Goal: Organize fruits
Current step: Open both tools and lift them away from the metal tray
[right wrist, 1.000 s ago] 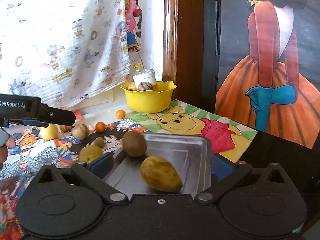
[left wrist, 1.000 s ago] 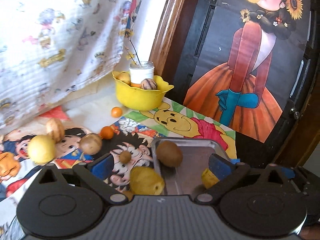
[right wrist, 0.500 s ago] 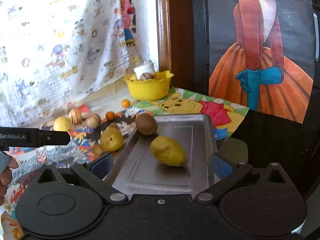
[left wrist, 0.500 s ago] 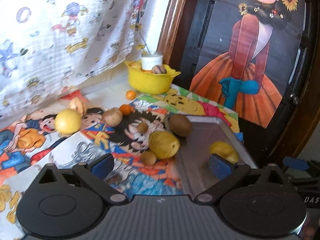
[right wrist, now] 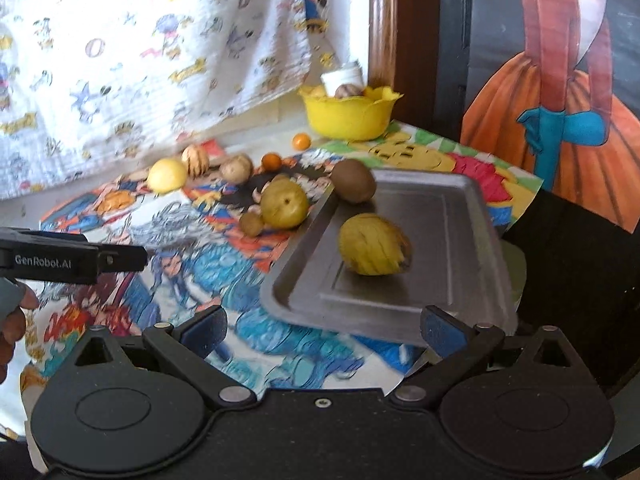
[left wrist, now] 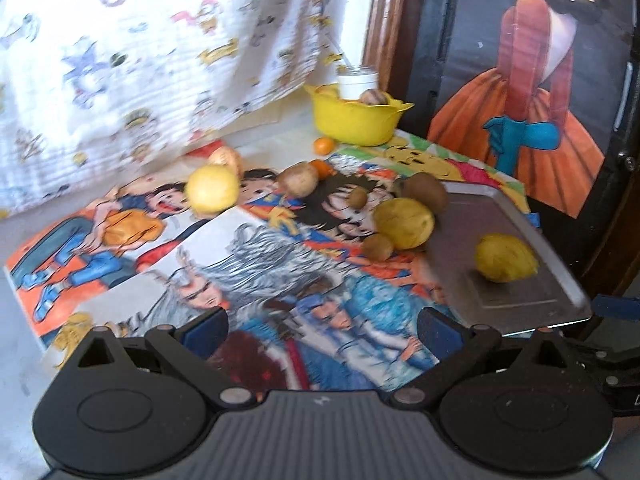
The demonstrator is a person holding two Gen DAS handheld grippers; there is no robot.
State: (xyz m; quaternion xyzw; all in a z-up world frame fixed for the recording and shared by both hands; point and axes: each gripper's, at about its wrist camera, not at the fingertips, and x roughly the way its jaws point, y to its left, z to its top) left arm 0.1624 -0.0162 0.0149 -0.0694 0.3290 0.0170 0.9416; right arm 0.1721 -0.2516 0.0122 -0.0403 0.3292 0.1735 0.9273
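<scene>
your metal tray [right wrist: 448, 216] sits at the right edge of the table, over the cartoon-print cloth [left wrist: 248, 264], and it carries two fruits: a yellow mango [right wrist: 374, 245] near its middle and a brown kiwi [right wrist: 354, 181] at its far left corner. just off the tray's left rim lies a yellow-green pear [right wrist: 285, 204], with a small brown fruit [right wrist: 252, 223] touching its near side and another small one [left wrist: 357, 197] just behind it.

further back on the cloth you have a lemon [left wrist: 213, 191], a striped shell-like piece [right wrist: 195, 160], a pale brown fruit [left wrist: 298, 179] and a small orange [right wrist: 271, 161]. a second small orange [right wrist: 301, 141] rests just in front of the yellow bowl [right wrist: 346, 116] at the far edge of the table; the bowl holds a white jar [right wrist: 342, 77], a striped brown piece [right wrist: 347, 90] and something yellow you can only partly see.

your left gripper [left wrist: 320, 326] hangs over the cloth's near part with its jaws spread and nothing between them. your right gripper [right wrist: 322, 326] is just short of the tray's near edge, jaws likewise wide apart and holding nothing.
</scene>
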